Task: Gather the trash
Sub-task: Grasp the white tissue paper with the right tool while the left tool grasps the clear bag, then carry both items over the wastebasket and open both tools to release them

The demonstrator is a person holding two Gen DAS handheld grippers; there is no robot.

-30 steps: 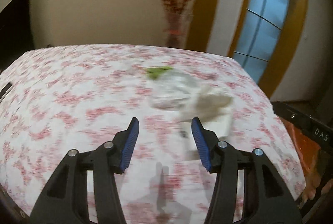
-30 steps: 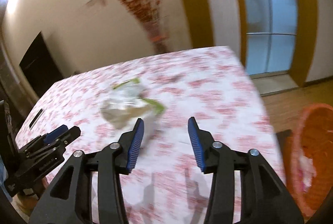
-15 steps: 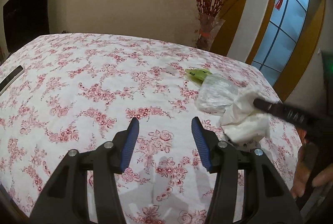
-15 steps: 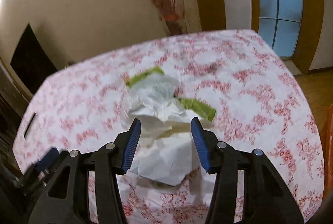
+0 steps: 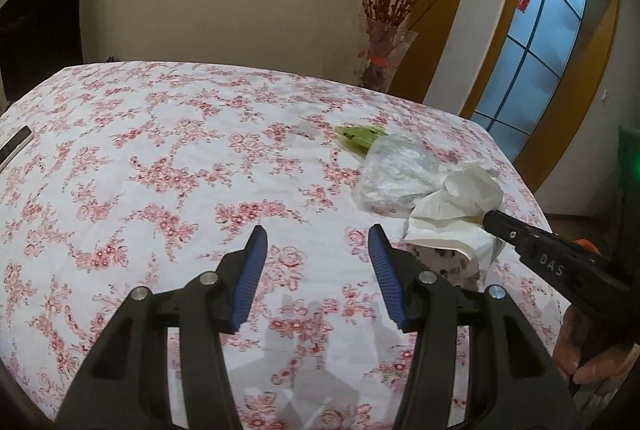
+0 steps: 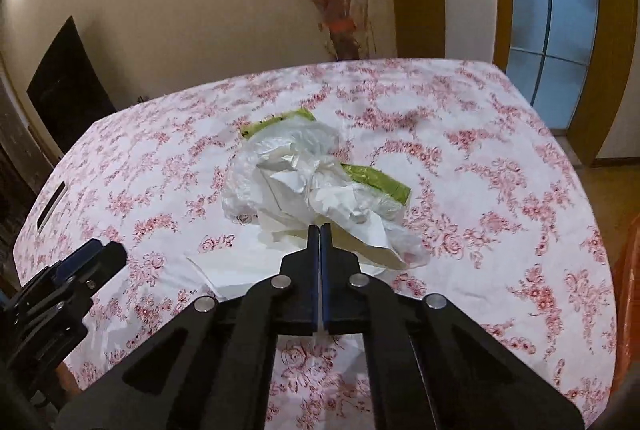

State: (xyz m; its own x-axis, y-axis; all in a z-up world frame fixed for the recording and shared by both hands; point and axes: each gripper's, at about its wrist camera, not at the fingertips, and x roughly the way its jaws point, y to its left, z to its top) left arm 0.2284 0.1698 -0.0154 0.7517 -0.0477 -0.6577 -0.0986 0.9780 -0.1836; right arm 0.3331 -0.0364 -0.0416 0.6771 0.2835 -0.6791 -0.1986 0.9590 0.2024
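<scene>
— What changed?
— The right gripper [image 6: 320,230], its jaws apart half a second ago, has clamped shut on the crumpled white paper tissue [image 6: 344,214].
— And the left?
— Unchanged.

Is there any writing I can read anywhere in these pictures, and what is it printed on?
"DAS": raised letters on the black right gripper, seen from the left wrist camera.
The green wrapper under the crumpled white paper tissue shows dark marks, too blurred to read.
Nothing else carries legible text.
</scene>
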